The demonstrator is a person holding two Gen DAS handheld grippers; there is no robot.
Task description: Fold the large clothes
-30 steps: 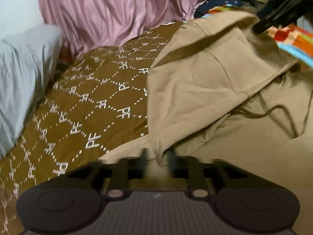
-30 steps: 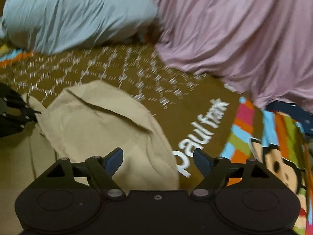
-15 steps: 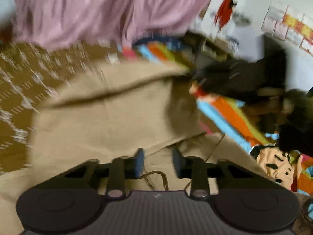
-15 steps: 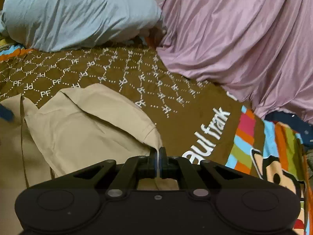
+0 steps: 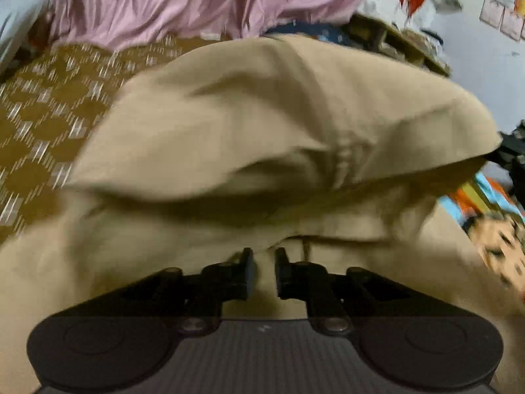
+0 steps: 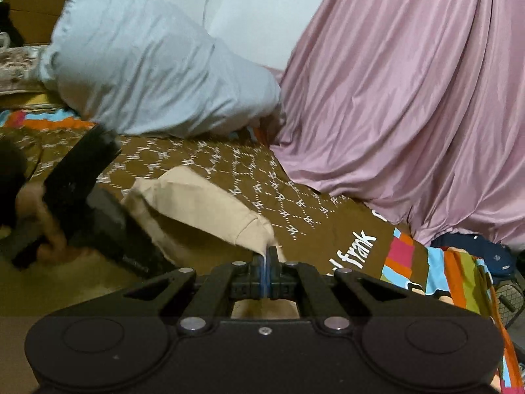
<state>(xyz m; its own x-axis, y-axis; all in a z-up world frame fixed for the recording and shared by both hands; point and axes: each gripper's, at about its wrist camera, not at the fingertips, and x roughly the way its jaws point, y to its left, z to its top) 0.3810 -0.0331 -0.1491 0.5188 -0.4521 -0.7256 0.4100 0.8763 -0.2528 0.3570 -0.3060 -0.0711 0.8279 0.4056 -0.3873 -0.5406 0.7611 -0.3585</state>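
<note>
A tan hoodie [image 5: 262, 124] lies on a brown patterned bedspread [image 5: 49, 115], its hood lifted and billowing. My left gripper [image 5: 262, 269] sits low at the hoodie's neck area. Its jaws are closing, and a pinched ridge of tan fabric fills the narrow gap between them, next to a drawstring [image 5: 305, 246]. My right gripper [image 6: 267, 262] is shut on the hood's edge [image 6: 259, 229] and holds it up off the bedspread [image 6: 295, 203]. In the right wrist view a hand [image 6: 49, 226] grips the left gripper's black handle at the left.
A pink draped sheet [image 6: 410, 98] fills the right and back. A light blue pillow [image 6: 147, 65] lies at the back left. A colourful cartoon blanket [image 6: 443, 272] borders the bedspread on the right. A cluttered desk [image 5: 393, 39] stands beyond the bed.
My right gripper went from wide open to shut on the hood's edge and pulled it up. My left gripper narrowed onto the tan fabric and swung round toward the hood.
</note>
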